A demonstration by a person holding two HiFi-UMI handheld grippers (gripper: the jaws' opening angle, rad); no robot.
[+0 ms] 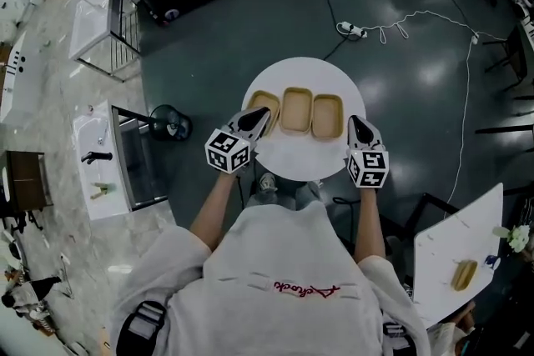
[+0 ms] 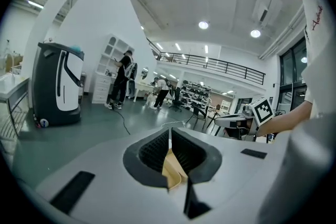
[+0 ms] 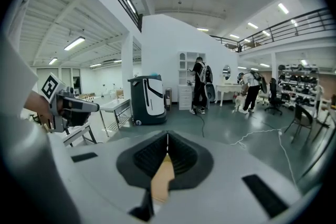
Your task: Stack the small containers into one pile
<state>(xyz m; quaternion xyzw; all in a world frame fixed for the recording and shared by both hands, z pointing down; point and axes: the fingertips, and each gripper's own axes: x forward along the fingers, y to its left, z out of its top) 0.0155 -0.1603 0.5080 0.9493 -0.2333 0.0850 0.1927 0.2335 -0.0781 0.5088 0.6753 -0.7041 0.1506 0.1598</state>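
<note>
Small containers (image 1: 296, 110): three, tan, side by side across the middle of the round white table (image 1: 300, 71). Left gripper (image 1: 261, 116) at the table's left side, clamped onto the near rim of the left container (image 1: 265, 102). Right gripper (image 1: 357, 124) at the table's right edge, jaws pressed together just beside the right container (image 1: 327, 116), tan sliver in the slit beneath them; pinched or not, unclear.
</note>
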